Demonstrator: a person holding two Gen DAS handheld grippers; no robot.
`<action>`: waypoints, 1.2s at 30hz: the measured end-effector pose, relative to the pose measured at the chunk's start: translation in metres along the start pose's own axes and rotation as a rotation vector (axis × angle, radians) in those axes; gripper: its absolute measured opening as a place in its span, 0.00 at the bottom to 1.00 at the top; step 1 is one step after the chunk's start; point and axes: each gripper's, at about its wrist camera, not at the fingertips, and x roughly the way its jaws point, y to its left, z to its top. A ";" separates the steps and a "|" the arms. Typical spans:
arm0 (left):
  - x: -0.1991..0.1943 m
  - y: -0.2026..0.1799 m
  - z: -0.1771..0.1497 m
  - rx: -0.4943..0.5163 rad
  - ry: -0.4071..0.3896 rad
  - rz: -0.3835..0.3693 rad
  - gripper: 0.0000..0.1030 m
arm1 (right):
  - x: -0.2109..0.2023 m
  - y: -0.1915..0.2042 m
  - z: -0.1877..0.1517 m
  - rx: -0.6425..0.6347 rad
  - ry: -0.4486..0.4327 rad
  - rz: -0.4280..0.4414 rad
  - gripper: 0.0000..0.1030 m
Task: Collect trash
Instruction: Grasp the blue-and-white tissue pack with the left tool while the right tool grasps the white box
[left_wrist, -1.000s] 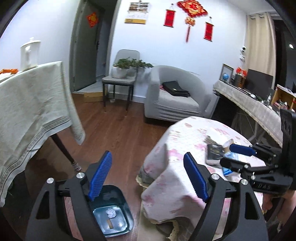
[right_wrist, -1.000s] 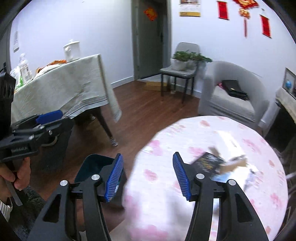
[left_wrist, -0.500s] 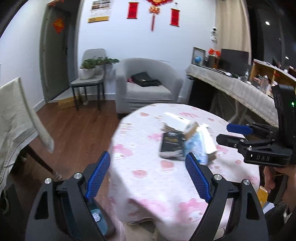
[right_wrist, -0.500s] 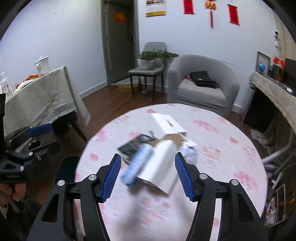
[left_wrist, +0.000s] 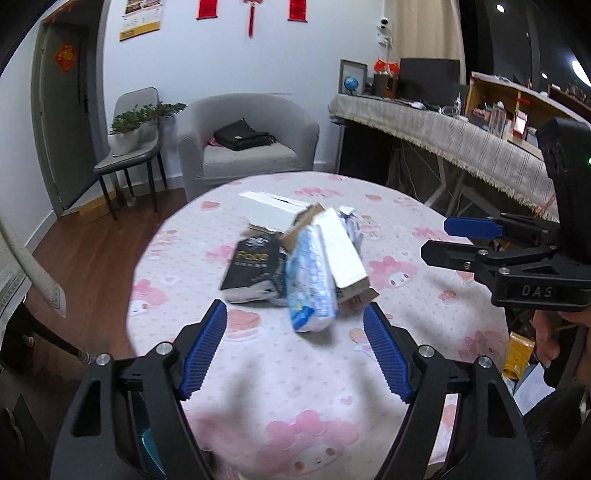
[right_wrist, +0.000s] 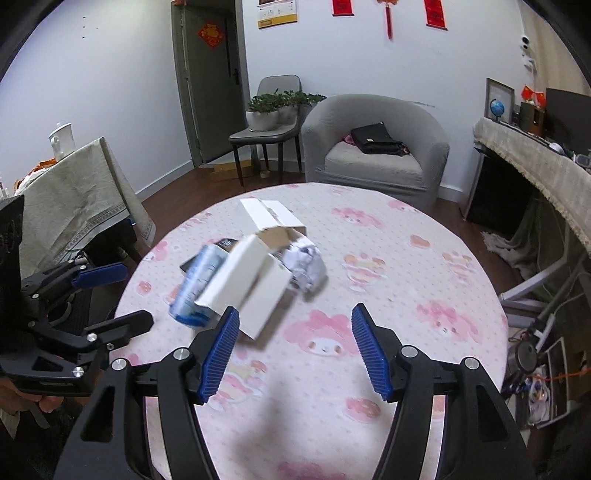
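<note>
I've got both grippers over the round table (left_wrist: 424, 221) w/ the pink-print cloth, both pitched down at the trash pile mid-table.

Left gripper (left_wrist: 295, 349): jaws apart, nothing btwn the pads, and they've just been closing a bit. The blue-white plastic pack (left_wrist: 310, 280) lies just ahead at 12 o'clock, its near end just short of the tips, not touched. Black pouch (left_wrist: 251, 269) sits at 11 o'clock beside the pack, touching it. White carton (left_wrist: 343, 251) leans along the pack's other side at 1 o'clock, w/ a flat white box (left_wrist: 269, 208) further back and crumpled paper (left_wrist: 352, 225) behind the carton.

Right gripper (right_wrist: 295, 345): jaws apart, empty, and they've been opening wider. In its view the white carton (right_wrist: 247, 288) is at 11 o'clock, its near corner right by the left-side pad; can't tell if they touch. Crumpled paper (right_wrist: 306, 264) at 12 o'clock, well clear of the tips. Pack (right_wrist: 195, 284) at 10 o'clock.

Each gripper shows in the other's cam: the right one at 3 o'clock in the left view, the left one at 9 o'clock in the right view, each w/ a hand (left_wrist: 546, 332) on the handle. Grey armchair (left_wrist: 247, 147) w/ a black bag stands beyond the table.
</note>
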 end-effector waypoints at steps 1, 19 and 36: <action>0.004 -0.002 0.000 0.005 0.006 0.002 0.75 | 0.000 -0.003 -0.002 0.004 0.005 0.001 0.62; 0.053 0.000 0.003 -0.089 0.092 0.041 0.27 | 0.002 -0.020 -0.020 -0.001 0.039 0.009 0.69; 0.033 0.008 0.006 -0.098 0.065 0.035 0.13 | 0.019 0.028 -0.014 -0.090 0.043 0.050 0.72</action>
